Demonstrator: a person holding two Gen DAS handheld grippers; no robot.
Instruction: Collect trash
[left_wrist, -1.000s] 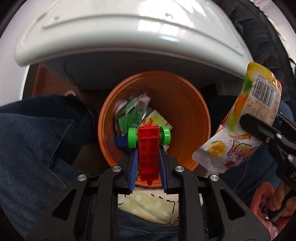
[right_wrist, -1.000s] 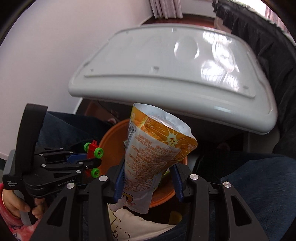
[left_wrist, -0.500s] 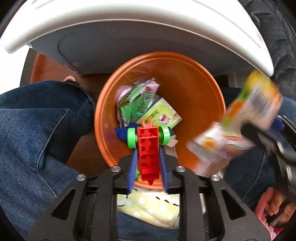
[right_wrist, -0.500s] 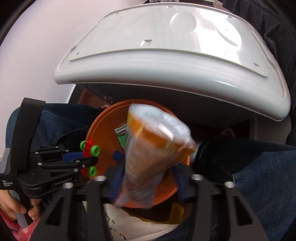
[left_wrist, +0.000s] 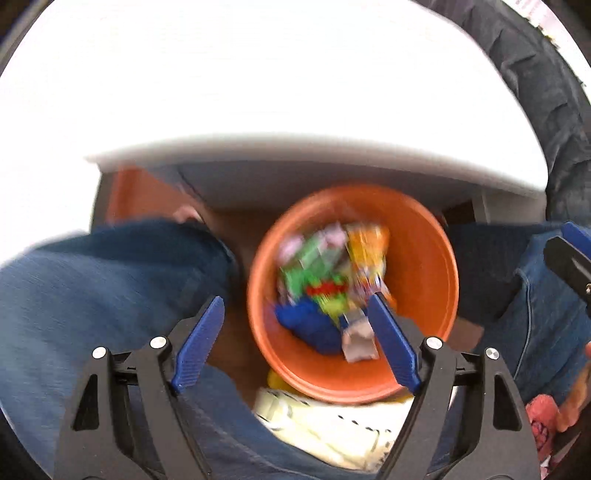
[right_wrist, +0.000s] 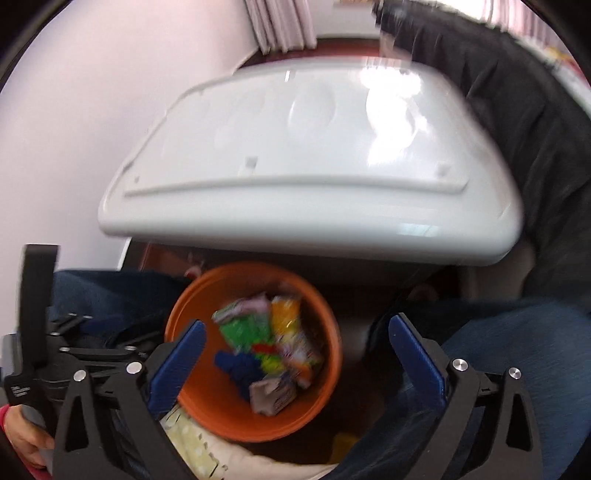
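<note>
Both grippers hang above an orange bucket that stands on the floor between the person's jeans-clad legs, under the edge of a white tray table.

The left gripper has its jaws spread wide, having just been opening, and nothing sits between the blue pads. The red toy with green wheels lies down in the bucket, clear of the jaws and a little above the right-hand pad in this view, on top of the other trash. The picture is smeared by motion, so its exact pose cannot be told.

The right gripper is likewise wide apart (its jaws have also just been opening) and holds nothing. The orange juice pouch lies inside the bucket, below and between the two spread pads, well apart from both, resting lengthwise against the green wrappers. A dark blue item and a crumpled pale wrapper lie at the nearer side of the bucket.

In the right wrist view the left gripper's black body shows at the left edge, with a hand on its handle. A pale yellow cloth with dots shows just under the bucket's near rim.
</note>
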